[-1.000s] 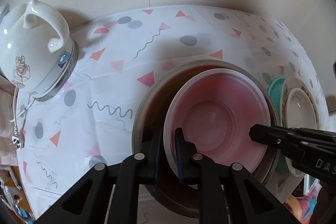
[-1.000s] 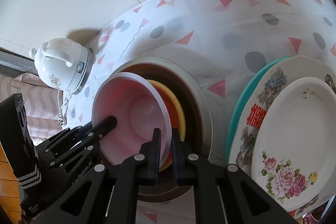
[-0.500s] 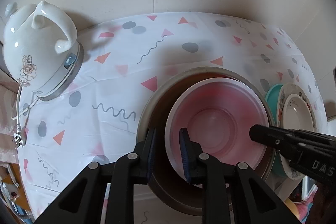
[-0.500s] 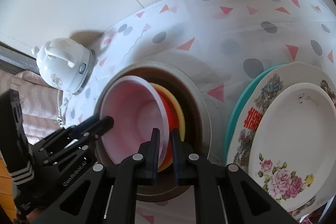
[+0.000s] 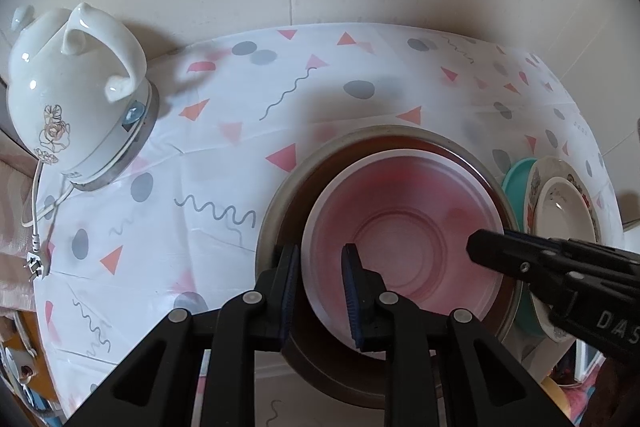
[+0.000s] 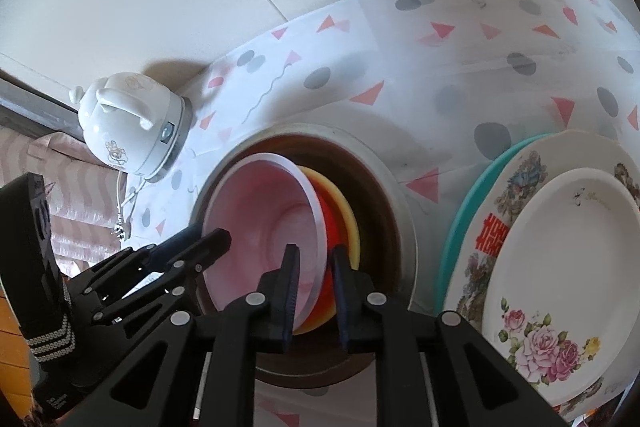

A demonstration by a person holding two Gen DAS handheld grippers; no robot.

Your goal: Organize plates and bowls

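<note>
A pink bowl (image 5: 404, 223) sits nested in a large metal bowl (image 5: 280, 203); in the right wrist view the pink bowl (image 6: 264, 223) rests on a red bowl (image 6: 330, 223) and a yellow bowl (image 6: 348, 219) inside the metal bowl (image 6: 400, 195). My left gripper (image 5: 319, 295) is open, its fingers straddling the pink bowl's near rim. My right gripper (image 6: 314, 291) is open, its fingers astride the pink bowl's rim. A stack of plates (image 6: 560, 243) lies to the right: a floral plate, a larger patterned plate, a teal plate (image 6: 460, 227).
A white ceramic kettle (image 5: 72, 95) on its base stands at the far left of the patterned tablecloth (image 5: 248, 99), its cord trailing off the left edge. The wall runs behind the table. The plate stack (image 5: 560, 211) touches the metal bowl's right side.
Both grippers have opened: the left one let go of the pink bowl's rim, then the right one widened too. The pink bowl has settled lower into the stack.
</note>
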